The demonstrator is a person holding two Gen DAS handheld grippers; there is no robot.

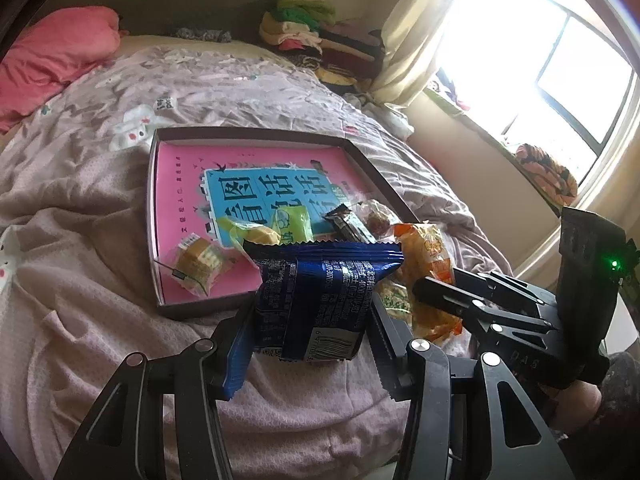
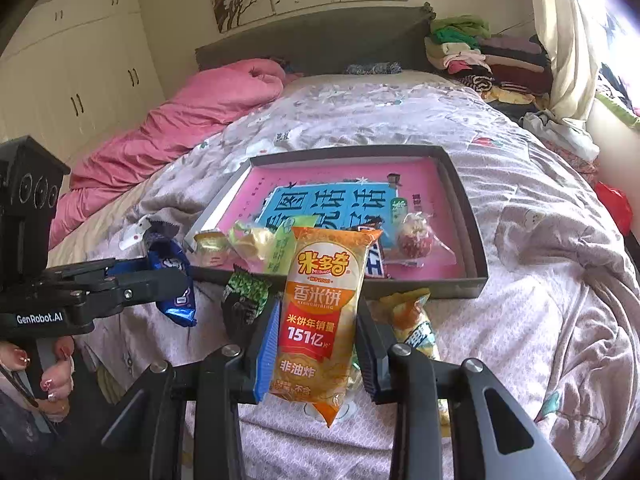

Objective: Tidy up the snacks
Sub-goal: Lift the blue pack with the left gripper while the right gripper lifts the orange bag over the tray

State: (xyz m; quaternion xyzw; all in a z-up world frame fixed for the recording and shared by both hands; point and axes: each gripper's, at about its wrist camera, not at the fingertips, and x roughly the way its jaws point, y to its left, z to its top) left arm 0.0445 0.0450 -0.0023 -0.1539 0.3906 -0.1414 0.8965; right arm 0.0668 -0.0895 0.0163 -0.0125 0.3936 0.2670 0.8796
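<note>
My left gripper [image 1: 310, 320] is shut on a dark blue snack packet [image 1: 320, 292], held above the bedspread just short of the near edge of the tray [image 1: 256, 133]. My right gripper [image 2: 318, 344] is shut on an orange rice-cracker packet [image 2: 320, 320], also held in front of the tray [image 2: 466, 208]. The shallow dark tray has a pink and blue lining and holds several small snacks along its near side, among them a green-yellow packet [image 1: 294, 222], a wrapped cake [image 1: 198, 262] and a red round sweet [image 2: 414, 236]. The left gripper [image 2: 160, 280] also shows in the right wrist view.
A green packet [image 2: 244, 294] and another orange packet [image 2: 412, 316] lie on the lilac bedspread [image 1: 100, 208] in front of the tray. A pink duvet [image 2: 180, 120] lies at the left, folded clothes [image 2: 480, 52] by the headboard, a window [image 1: 540, 60] at the right.
</note>
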